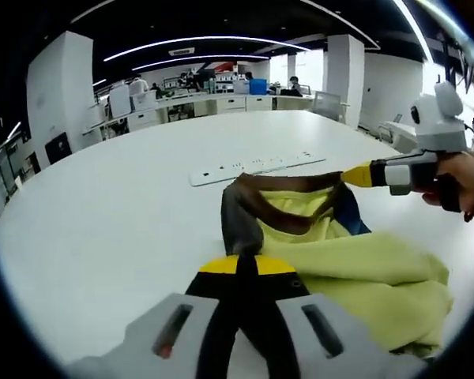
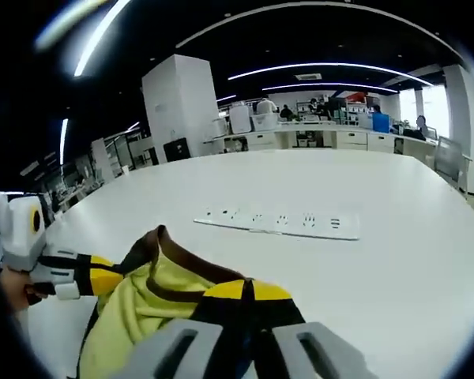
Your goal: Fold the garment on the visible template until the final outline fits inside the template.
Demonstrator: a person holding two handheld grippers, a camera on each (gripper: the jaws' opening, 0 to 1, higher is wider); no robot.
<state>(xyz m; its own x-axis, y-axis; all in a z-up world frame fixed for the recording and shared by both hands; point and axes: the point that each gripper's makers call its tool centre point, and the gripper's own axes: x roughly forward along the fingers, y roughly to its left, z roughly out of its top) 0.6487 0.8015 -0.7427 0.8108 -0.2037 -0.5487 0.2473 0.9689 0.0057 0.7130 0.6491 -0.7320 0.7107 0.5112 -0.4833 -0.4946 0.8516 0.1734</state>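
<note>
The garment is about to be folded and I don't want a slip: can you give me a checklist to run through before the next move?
1. Left gripper shut on the garment: ok.
2. Right gripper shut on the garment's brown edge: ok.
3. Garment lying flat: not ok, it is bunched and lifted between the grippers.
4. Template outline visible on the white table: cannot tell.
5. Power strip apart from the garment: ok.
</note>
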